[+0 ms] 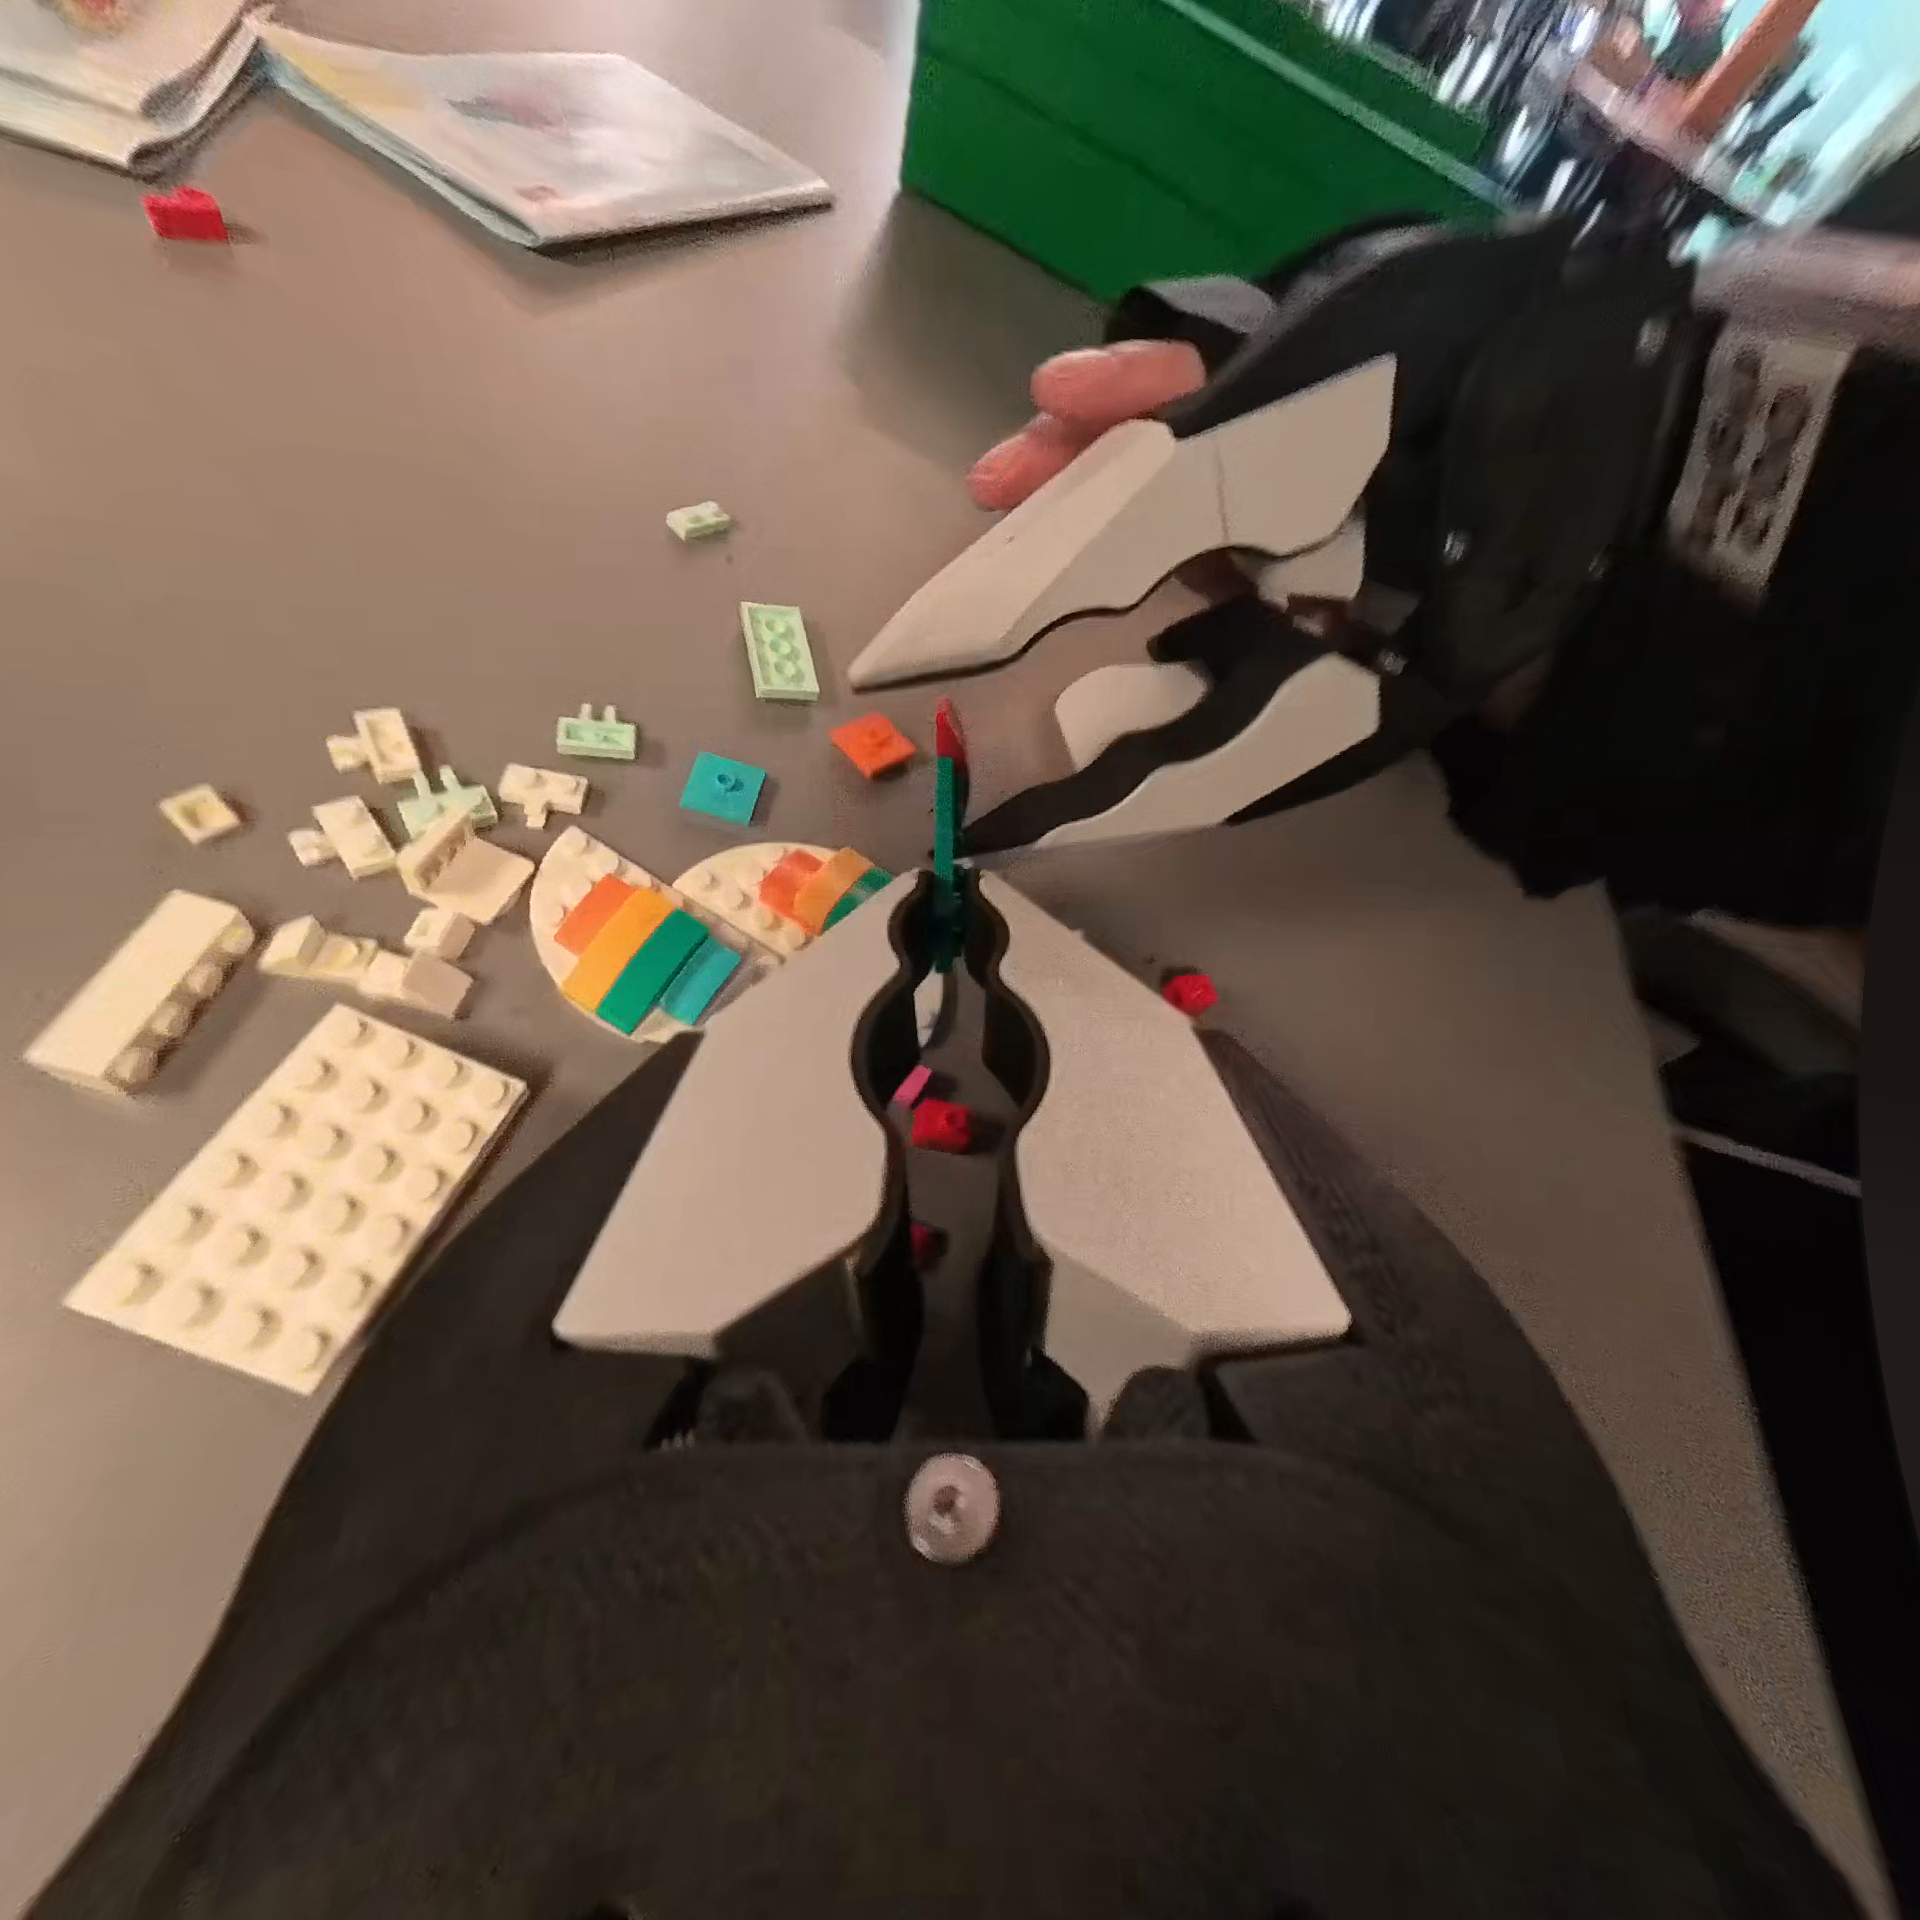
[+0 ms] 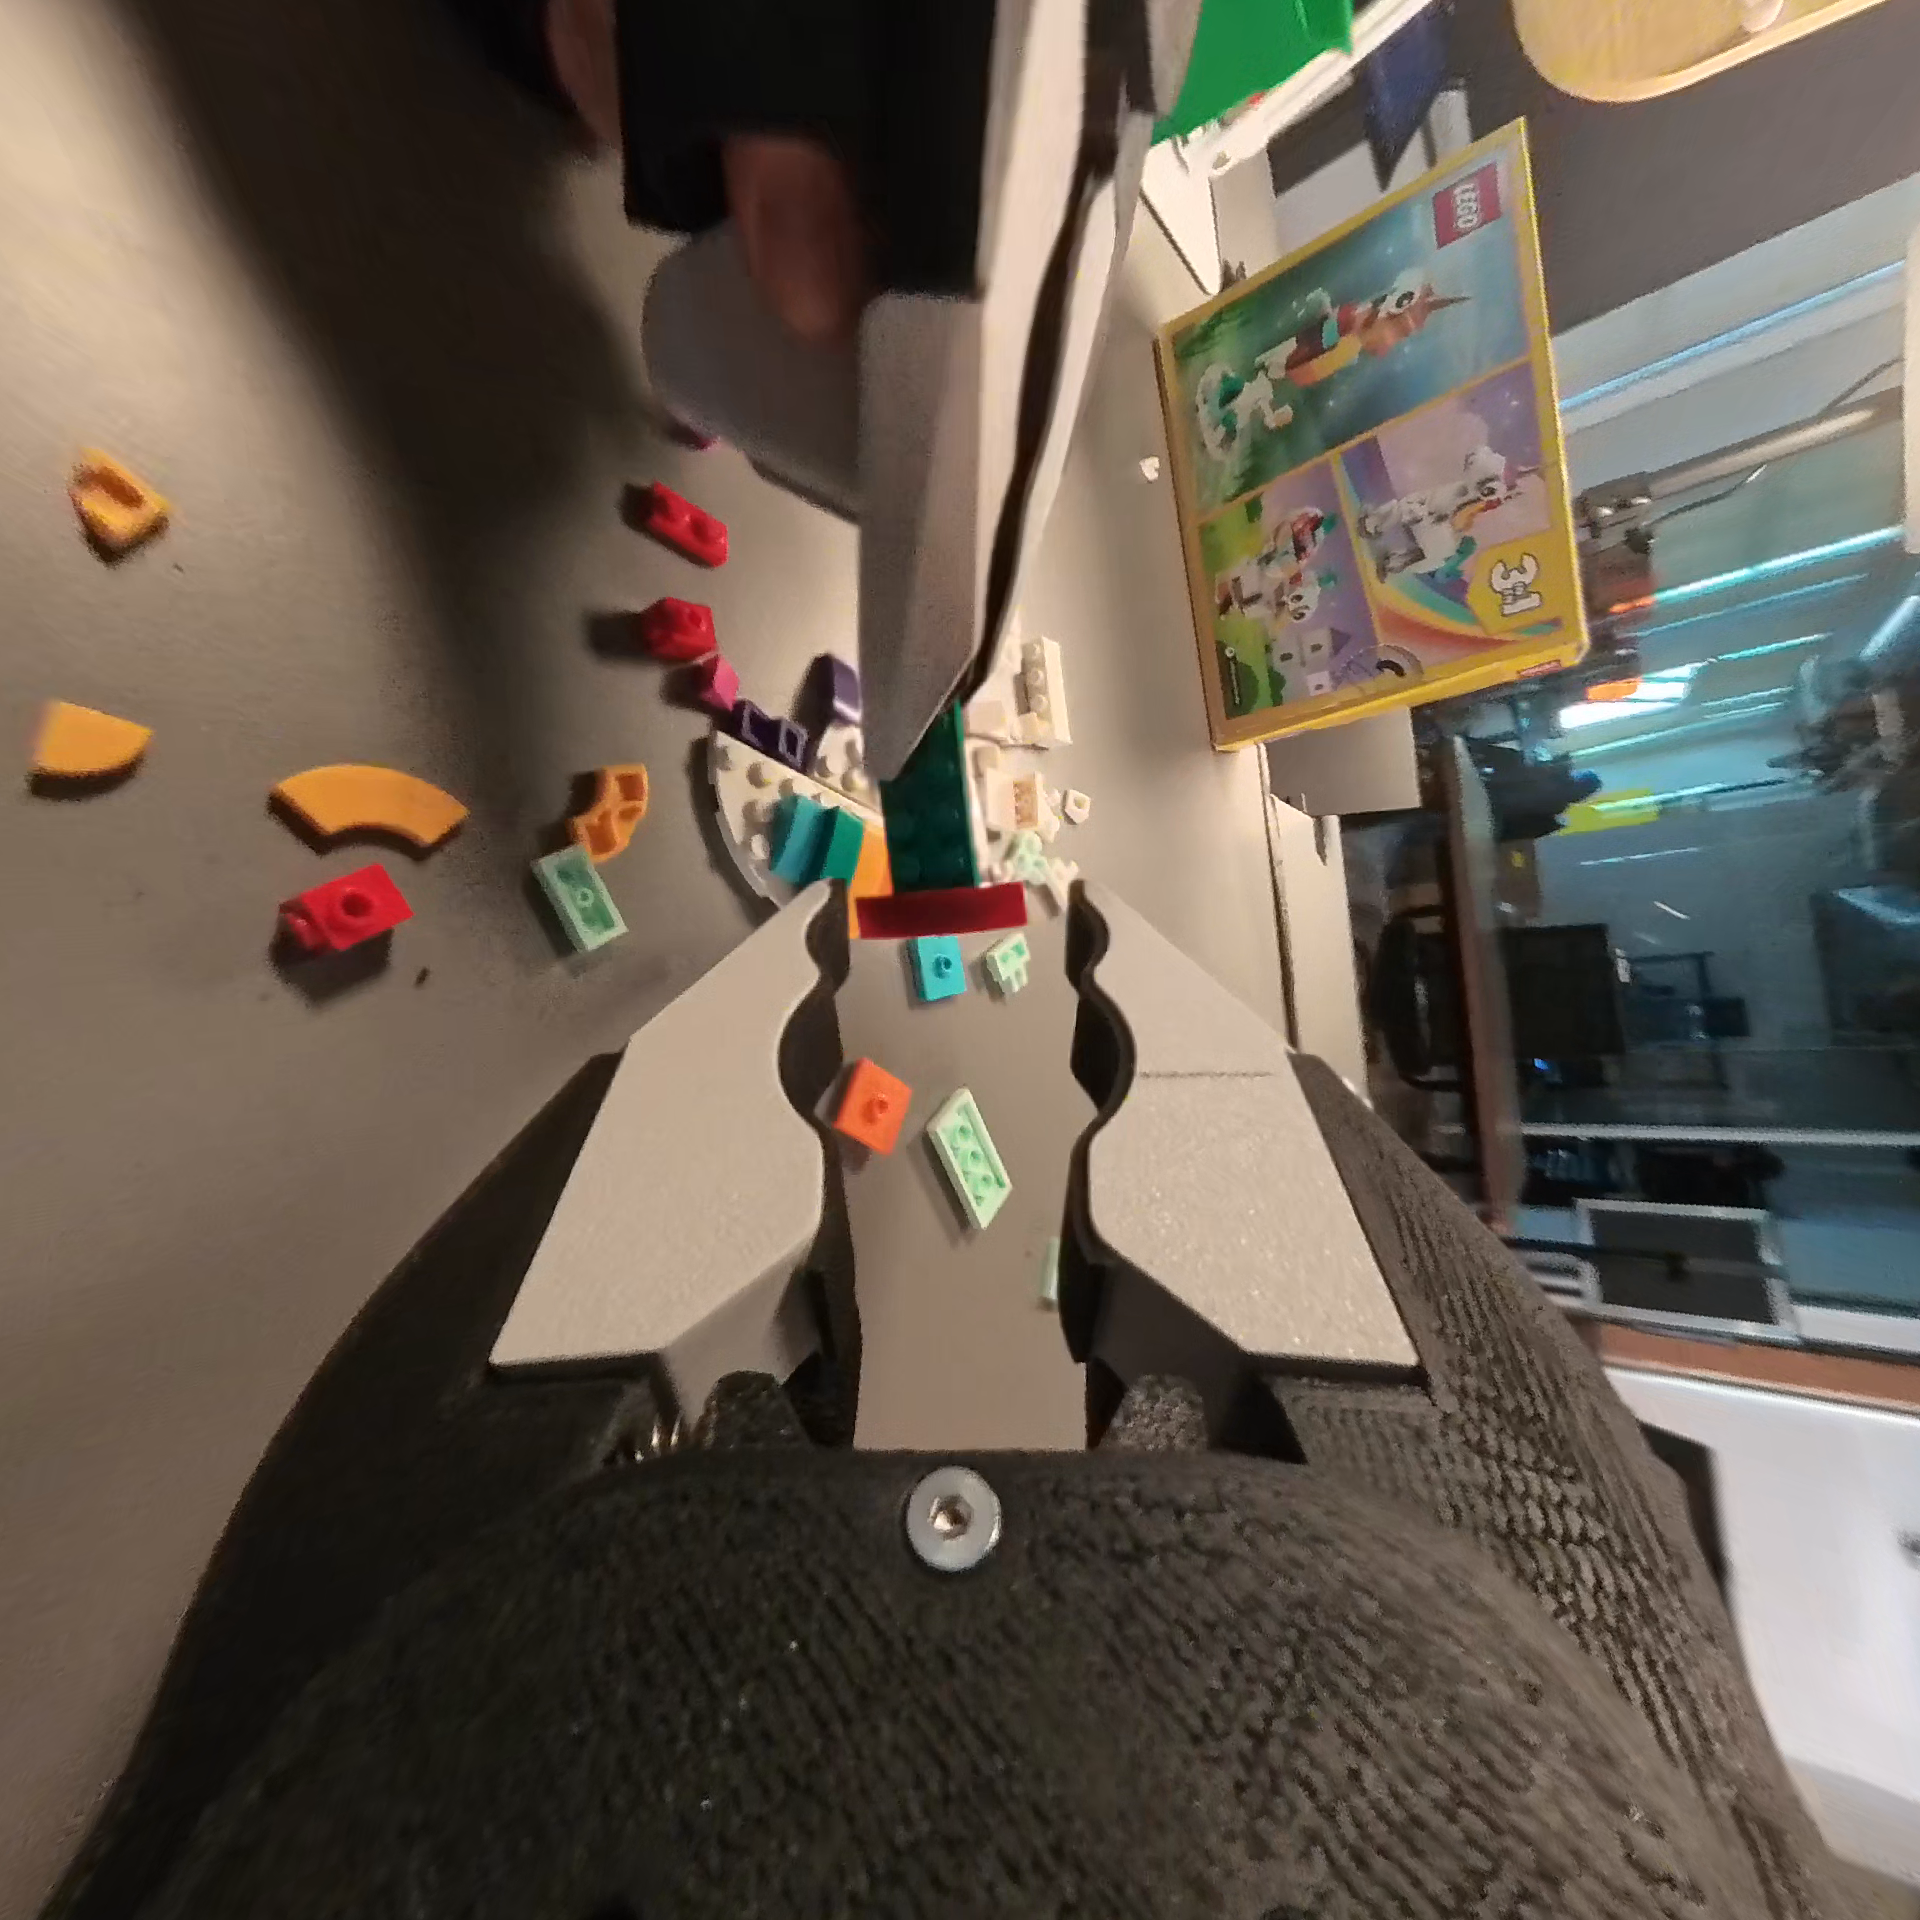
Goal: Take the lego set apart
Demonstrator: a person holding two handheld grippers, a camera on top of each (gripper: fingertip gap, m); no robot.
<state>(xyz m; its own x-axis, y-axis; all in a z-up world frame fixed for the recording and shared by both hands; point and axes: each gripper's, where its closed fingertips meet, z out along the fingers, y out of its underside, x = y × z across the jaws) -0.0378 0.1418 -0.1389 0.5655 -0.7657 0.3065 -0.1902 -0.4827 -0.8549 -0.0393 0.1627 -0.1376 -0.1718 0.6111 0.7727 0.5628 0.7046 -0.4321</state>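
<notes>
While the left gripper (image 1: 943, 883) is pinching the dark green plate (image 1: 948, 831) upright, the right gripper (image 2: 951, 894) is gaping around its red tile (image 2: 940, 912).

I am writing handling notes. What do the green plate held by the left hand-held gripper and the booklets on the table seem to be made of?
Green plate: likely hard moulded plastic, smooth with a slight sheen; moulded studs show in the right wrist view. Booklets: apparently thin printed paper, fairly matte; stacked page edges lie slightly wavy.
</notes>
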